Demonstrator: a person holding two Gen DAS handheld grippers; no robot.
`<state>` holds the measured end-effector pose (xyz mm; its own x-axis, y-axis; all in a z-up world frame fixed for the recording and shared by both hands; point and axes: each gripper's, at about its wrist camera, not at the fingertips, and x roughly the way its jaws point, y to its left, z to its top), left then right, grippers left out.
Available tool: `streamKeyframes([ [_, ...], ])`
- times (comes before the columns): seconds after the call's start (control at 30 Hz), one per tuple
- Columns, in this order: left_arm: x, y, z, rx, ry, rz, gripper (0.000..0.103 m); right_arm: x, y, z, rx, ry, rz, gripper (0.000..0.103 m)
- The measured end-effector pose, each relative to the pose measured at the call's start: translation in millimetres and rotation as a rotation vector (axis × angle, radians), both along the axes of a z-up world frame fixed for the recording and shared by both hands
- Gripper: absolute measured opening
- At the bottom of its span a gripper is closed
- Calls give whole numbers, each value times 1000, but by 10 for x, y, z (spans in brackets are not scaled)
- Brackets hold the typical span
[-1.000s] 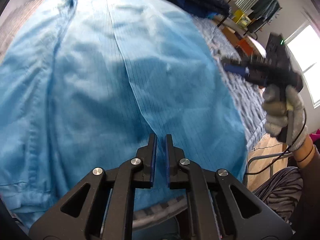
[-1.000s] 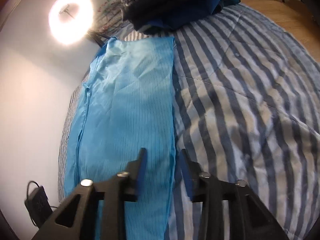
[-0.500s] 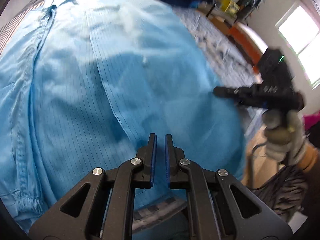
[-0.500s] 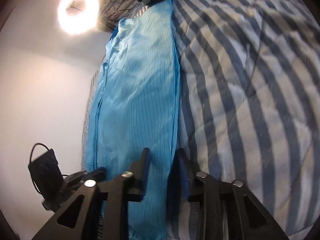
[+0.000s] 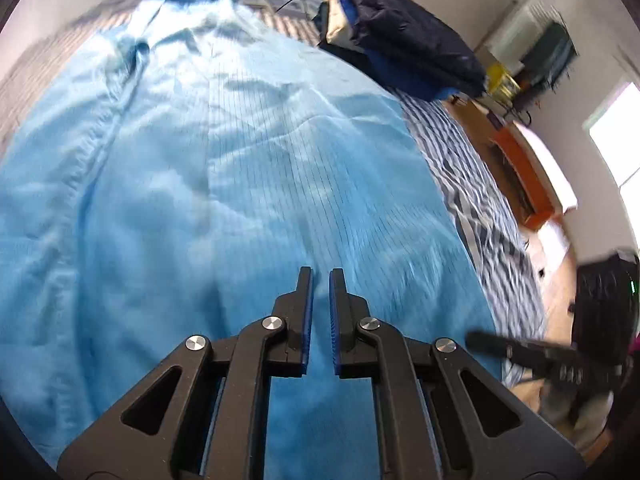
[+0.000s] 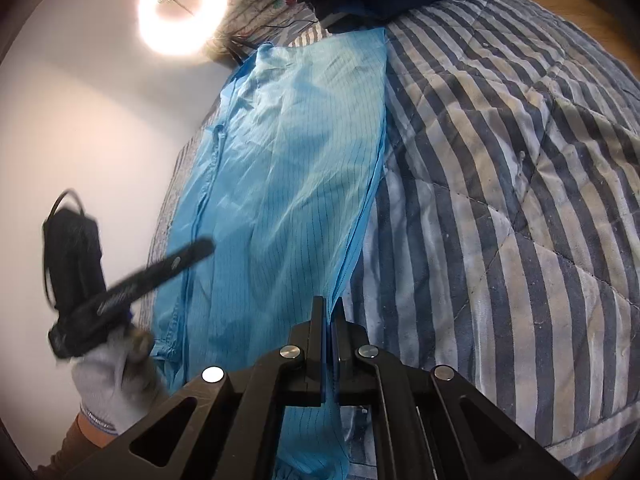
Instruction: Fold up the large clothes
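Observation:
A large light-blue pinstriped garment lies spread lengthwise on a striped bed cover. My right gripper is at the garment's right long edge near its lower end. Its jaws are closing, and the pads pinch the blue fabric edge, which rises up between them. My left gripper is shut with nothing in it and hovers above the garment's middle. In the right wrist view the left gripper shows blurred over the garment's left side, held by a gloved hand. The right gripper appears blurred at the lower right of the left wrist view.
A pile of dark blue and black clothes sits at the head of the bed, beyond the garment. A lit ring light stands by the white wall on the left. Orange furniture and wooden floor lie past the bed's right side.
The right jaws have shut on the garment's right edge. The left gripper has moved sideways over the garment, staying shut, and now shows further in over the cloth in the right wrist view.

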<state>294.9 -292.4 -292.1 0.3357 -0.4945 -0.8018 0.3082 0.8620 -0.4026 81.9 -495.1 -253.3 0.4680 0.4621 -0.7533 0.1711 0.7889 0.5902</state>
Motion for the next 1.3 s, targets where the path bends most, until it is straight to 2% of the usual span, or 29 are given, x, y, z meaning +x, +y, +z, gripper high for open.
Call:
streamKeyframes([
  [0.1,34,-195,-266,54,56,-32,4,40,16,6,-9,4,-3,0],
  [0.13,18,-253,-339,88,52,-49,4,37,11,7,-7,4,-4,0],
  [0.17,-18,-269,-336,110,15,-57,4,31,2,9,-5,3,-3,0],
  [0.23,-47,-284,-289,136,-3,-71,4,38,-3,19,-8,8,-1,0],
  [0.33,-192,-166,-71,100,-36,-57,4,80,30,73,-7,-1,3,0],
  [0.43,-540,20,199,46,-77,-75,4,141,108,180,-7,-28,17,0],
  [0.5,-792,126,275,8,-75,-96,4,172,163,259,-8,-50,25,0],
  [0.57,-1027,190,223,1,-51,-113,4,194,226,325,-14,-66,33,0],
  [0.63,-1177,170,66,26,-15,-151,4,224,295,385,-21,-80,43,0],
  [0.73,-1235,136,-218,78,56,-170,4,288,411,435,-46,-85,51,0],
  [0.8,-1223,192,-193,75,51,-161,4,322,488,455,-63,-83,58,0],
  [0.9,-1204,416,99,36,-20,-120,4,349,598,551,-128,-102,83,0],
  [1.13,-1058,1331,807,-100,-151,98,4,509,984,691,-186,-133,150,0],
  [1.27,-966,1808,1074,-111,-222,202,4,668,1348,723,-236,-148,216,0],
  [1.3,-939,1934,1056,-110,-231,222,4,709,1453,732,-249,-152,235,0],
])
